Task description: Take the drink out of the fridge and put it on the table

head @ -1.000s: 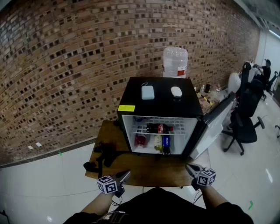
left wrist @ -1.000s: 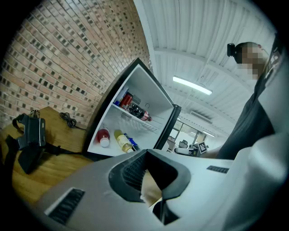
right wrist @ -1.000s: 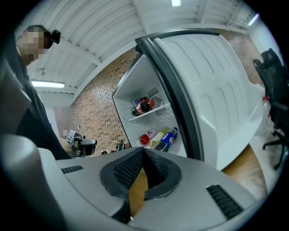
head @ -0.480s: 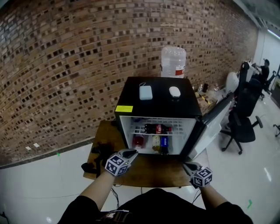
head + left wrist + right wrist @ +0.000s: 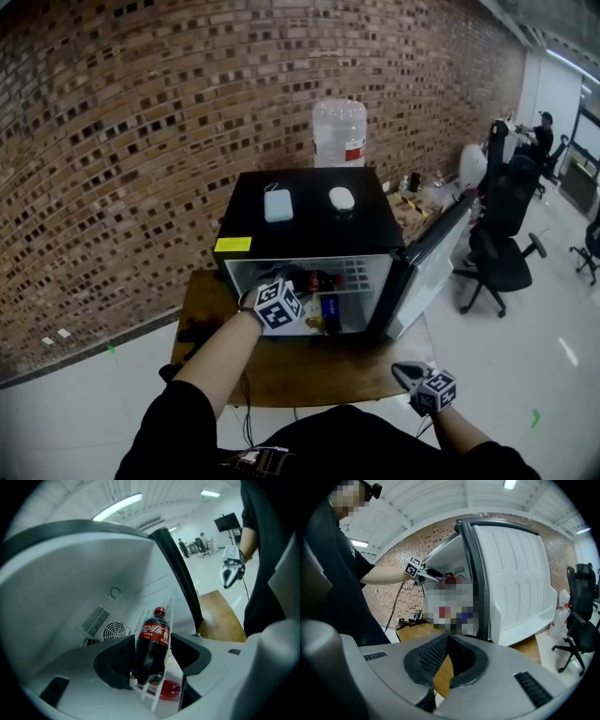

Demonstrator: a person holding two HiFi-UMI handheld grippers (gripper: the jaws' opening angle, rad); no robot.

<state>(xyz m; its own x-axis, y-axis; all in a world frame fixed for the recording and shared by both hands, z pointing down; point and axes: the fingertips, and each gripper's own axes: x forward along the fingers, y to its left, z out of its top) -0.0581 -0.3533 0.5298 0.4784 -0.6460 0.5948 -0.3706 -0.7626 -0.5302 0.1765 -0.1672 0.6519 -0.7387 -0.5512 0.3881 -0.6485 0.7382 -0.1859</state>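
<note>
A: Status?
B: Black mini fridge (image 5: 309,220) stands open at wooden table's (image 5: 309,373) back edge. Left gripper (image 5: 298,286) has gone from the front edge into it, jaws just spread. Right gripper (image 5: 405,369) pressed together, empty.
A: Drink?
B: Red-capped dark cola bottle (image 5: 152,644) on white wire shelf (image 5: 143,692), between left jaws, ungripped. Clamp next.

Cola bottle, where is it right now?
In the left gripper view the cola bottle lies on the fridge's wire shelf, above a red bottle, between the fingers of the left gripper, which have just been opening.
</note>
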